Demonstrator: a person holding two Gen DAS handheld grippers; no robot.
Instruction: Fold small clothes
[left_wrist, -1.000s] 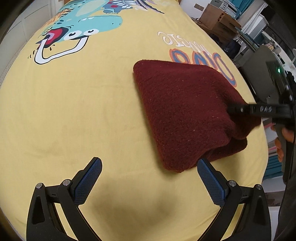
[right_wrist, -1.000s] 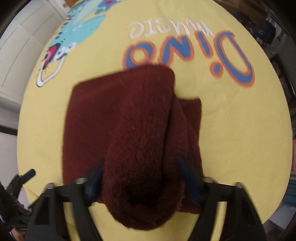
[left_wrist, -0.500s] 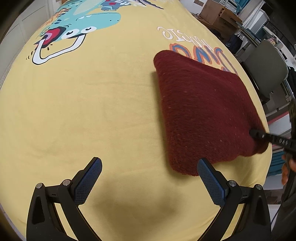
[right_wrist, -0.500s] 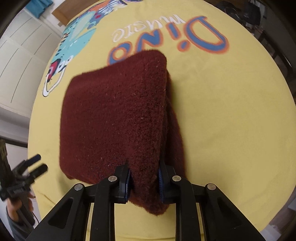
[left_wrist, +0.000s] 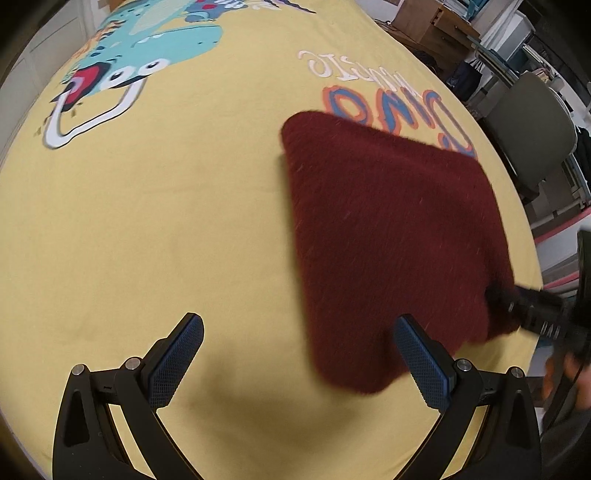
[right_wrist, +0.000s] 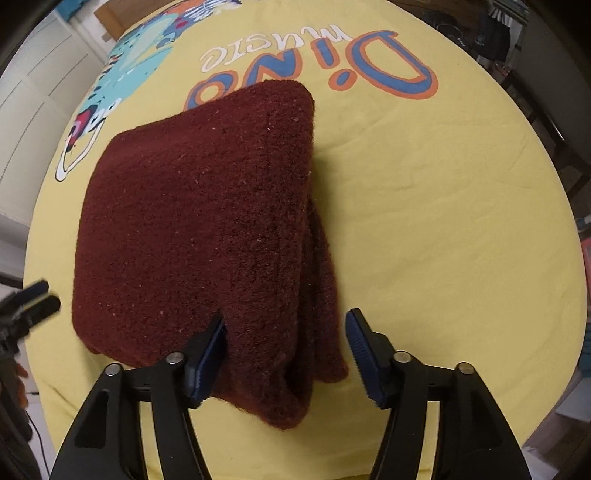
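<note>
In the left wrist view, the left gripper (left_wrist: 295, 354) has its fingers (left_wrist: 177, 360) spread wide with nothing between them, and they hang over the yellow cloth (left_wrist: 147, 240) that covers the counter. The dark red fuzzy clothing (left_wrist: 388, 240) lies folded on the cloth, off to the right, and its near corner sits just beside the right-hand finger. Its far corner covers part of the blue and orange letters (left_wrist: 391, 107). A teal dinosaur picture (left_wrist: 147, 48) is printed far off on the left. The right gripper (left_wrist: 532, 310) pokes in at the clothing's right edge, blurry. In the right wrist view, the right gripper (right_wrist: 284, 350) has its fingers (right_wrist: 207, 354) partly apart around the bunched near end of the clothing (right_wrist: 199, 221). The left finger touches the fuzz; the right finger is just clear of it.
</note>
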